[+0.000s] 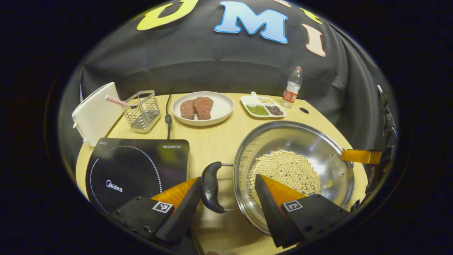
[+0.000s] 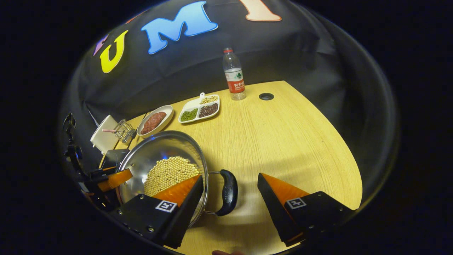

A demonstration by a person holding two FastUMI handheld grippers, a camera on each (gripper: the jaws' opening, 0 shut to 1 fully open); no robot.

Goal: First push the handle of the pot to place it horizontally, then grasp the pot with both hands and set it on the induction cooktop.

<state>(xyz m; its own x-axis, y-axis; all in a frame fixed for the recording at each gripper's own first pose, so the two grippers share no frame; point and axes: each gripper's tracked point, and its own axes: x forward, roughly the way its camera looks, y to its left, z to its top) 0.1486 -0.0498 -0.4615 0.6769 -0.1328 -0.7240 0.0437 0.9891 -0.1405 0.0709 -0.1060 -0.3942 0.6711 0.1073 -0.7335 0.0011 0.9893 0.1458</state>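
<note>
Dim, sharp, fisheye-bent edges; glare inside pot (image 1: 318,148).

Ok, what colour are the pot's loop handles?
Black, clearest in the left gripper view on the near handle; the pot itself is shiny steel.

Shiny metal pot (image 1: 318,148), matt wood table (image 2: 283,134)

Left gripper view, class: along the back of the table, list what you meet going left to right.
White board → wire basket → plate of meat → divided dish of beans → water bottle.
</note>
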